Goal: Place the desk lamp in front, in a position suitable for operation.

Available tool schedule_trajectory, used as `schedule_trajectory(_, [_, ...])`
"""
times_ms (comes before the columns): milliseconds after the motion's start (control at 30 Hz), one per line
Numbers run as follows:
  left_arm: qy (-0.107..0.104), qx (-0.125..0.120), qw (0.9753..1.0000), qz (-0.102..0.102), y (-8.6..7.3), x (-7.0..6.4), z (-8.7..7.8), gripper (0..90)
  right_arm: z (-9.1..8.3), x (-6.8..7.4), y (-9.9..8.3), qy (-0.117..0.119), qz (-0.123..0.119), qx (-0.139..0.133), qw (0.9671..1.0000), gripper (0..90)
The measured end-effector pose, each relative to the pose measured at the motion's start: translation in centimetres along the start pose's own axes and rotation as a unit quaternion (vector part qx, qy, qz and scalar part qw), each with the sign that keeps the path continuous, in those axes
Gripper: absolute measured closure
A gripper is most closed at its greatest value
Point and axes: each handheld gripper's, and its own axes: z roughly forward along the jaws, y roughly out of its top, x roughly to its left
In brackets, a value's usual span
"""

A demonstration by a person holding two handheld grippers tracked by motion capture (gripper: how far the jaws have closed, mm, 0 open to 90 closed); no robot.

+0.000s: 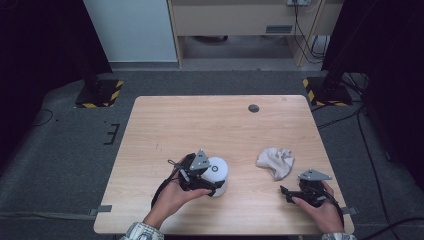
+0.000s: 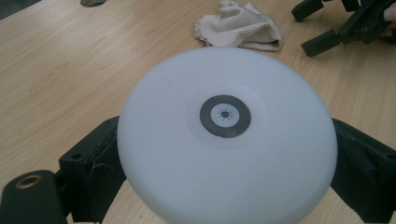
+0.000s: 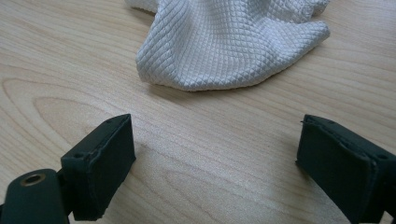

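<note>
Between the left tongs (image 2: pixel 224 154), a round white lamp (image 2: pixel 226 135), perhaps plastic.

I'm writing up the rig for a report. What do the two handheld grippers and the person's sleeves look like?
Both the left gripper and the right gripper are black, with two blocky jaws and a grey three-cornered plate on top. A black cable loops from the left one. The sleeves are a light checked fabric.
</note>
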Motion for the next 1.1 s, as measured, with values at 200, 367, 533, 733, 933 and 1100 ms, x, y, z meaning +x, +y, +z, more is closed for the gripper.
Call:
schedule_trajectory(200, [-0.008, 0.003, 1.0000, 0.004, 0.2, -0.3, 0.5, 7.9, 0.0, 0.0, 0.0, 0.001, -0.001, 0.000, 1.0000, 11.5])
schedule_trajectory(367, [-0.013, 0.004, 0.9999, 0.008, 0.2, -0.6, 0.7, 7.9, 0.0, 0.1, 0.0, 0.001, -0.001, -0.001, 1.0000, 11.6])
schedule_trajectory(533, [-0.021, 0.004, 0.9997, 0.010, 0.1, -1.0, 1.0, 7.9, 0.0, 0.1, 0.0, 0.001, -0.002, 0.000, 1.0000, 11.5])
schedule_trajectory(733, [-0.031, 0.004, 0.9995, 0.007, 0.1, -1.3, 1.1, 7.9, 0.0, 0.2, 0.0, 0.002, 0.000, 0.000, 1.0000, 11.6])
schedule_trajectory(933, [-0.037, 0.000, 0.9993, 0.007, -0.1, -1.3, 1.1, 7.8, 0.1, 0.2, 0.0, 0.003, -0.001, -0.001, 1.0000, 11.5])
schedule_trajectory(1100, [-0.039, -0.005, 0.9992, 0.011, -0.3, -1.2, 1.1, 7.6, 0.0, 0.2, 0.0, 0.003, -0.003, 0.000, 1.0000, 11.5])
